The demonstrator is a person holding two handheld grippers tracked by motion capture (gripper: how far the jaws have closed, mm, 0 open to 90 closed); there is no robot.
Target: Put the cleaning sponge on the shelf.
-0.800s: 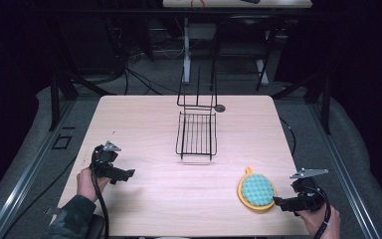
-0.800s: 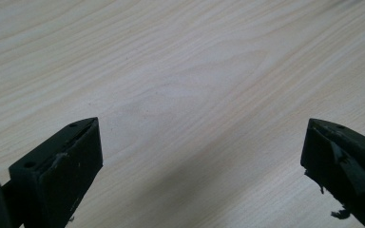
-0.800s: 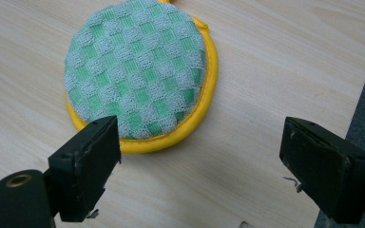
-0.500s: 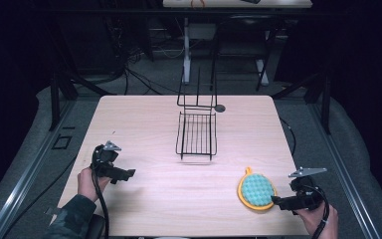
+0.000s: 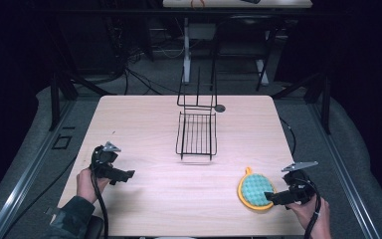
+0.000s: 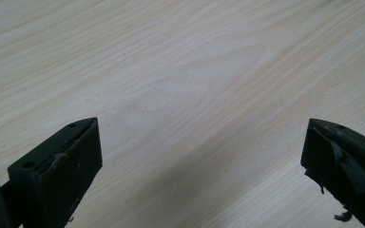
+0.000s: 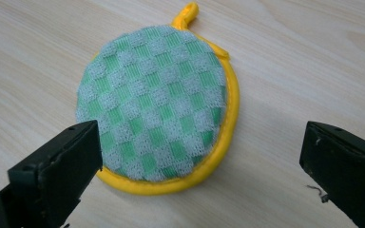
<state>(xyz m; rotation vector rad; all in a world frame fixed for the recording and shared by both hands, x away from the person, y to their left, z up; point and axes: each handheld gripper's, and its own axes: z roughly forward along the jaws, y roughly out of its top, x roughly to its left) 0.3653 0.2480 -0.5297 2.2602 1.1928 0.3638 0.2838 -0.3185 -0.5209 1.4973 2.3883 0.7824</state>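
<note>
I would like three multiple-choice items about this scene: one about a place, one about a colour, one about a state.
1. Where does the round scrub pad lie on the table?
A. inside the wire rack
B. near the right gripper
C. beside the left gripper

2. What colour is the pad's rim?
A. yellow
B. red
C. black

3. How do the right gripper's jaws stand?
A. shut on the pad
B. shut on nothing
C. open

Answers: 1 B, the pad lies just in front of the right gripper, far from the wire rack and the left gripper. 2 A, a yellow border rings the green checks. 3 C, the jaws stand wide apart in the right gripper view.
</note>
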